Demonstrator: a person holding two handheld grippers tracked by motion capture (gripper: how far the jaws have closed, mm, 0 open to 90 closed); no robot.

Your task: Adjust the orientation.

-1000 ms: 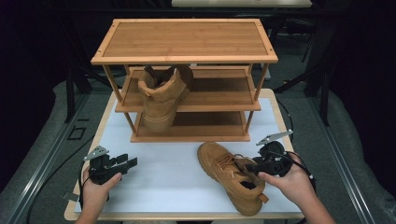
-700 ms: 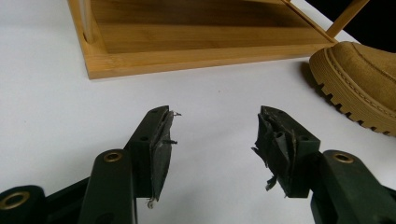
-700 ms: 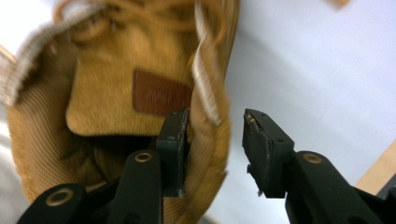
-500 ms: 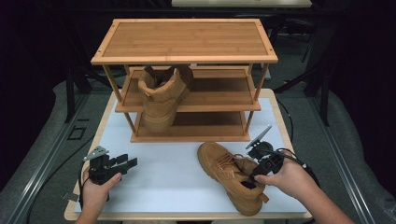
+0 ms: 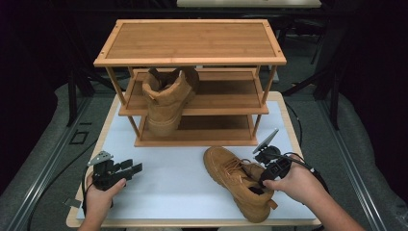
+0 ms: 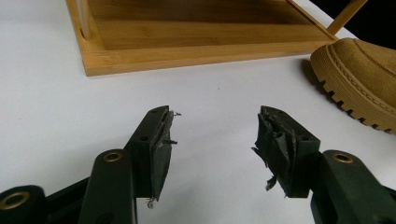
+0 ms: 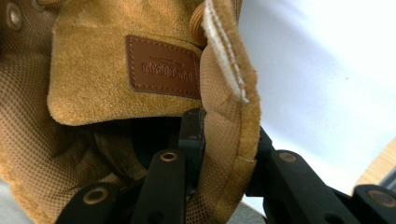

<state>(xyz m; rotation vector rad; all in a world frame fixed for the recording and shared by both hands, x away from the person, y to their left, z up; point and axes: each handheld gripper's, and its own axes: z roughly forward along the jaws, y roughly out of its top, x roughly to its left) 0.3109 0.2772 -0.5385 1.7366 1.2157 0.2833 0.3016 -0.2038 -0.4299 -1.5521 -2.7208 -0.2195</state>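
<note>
We see the bamboo shoe rack (image 5: 190, 41) at the table's (image 5: 159, 192) far edge, one tan boot (image 5: 166, 98) on its middle shelf. The second boot (image 5: 238, 180) lies near the front right corner; its tongue patch (image 7: 163, 66) carries mirrored, unreadable lettering. Our right gripper (image 7: 224, 154) clamps that boot's collar; our left gripper (image 6: 212, 140) gapes wide, empty, front left.

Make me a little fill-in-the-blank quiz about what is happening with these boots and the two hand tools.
1. The right gripper is clamped on the collar of the boot on the table, one jaw ____ the boot.
2. The other boot stands on the ____ shelf of the wooden rack.
3. The left gripper has its jaws ____.

Missing words: inside; middle; open
</note>
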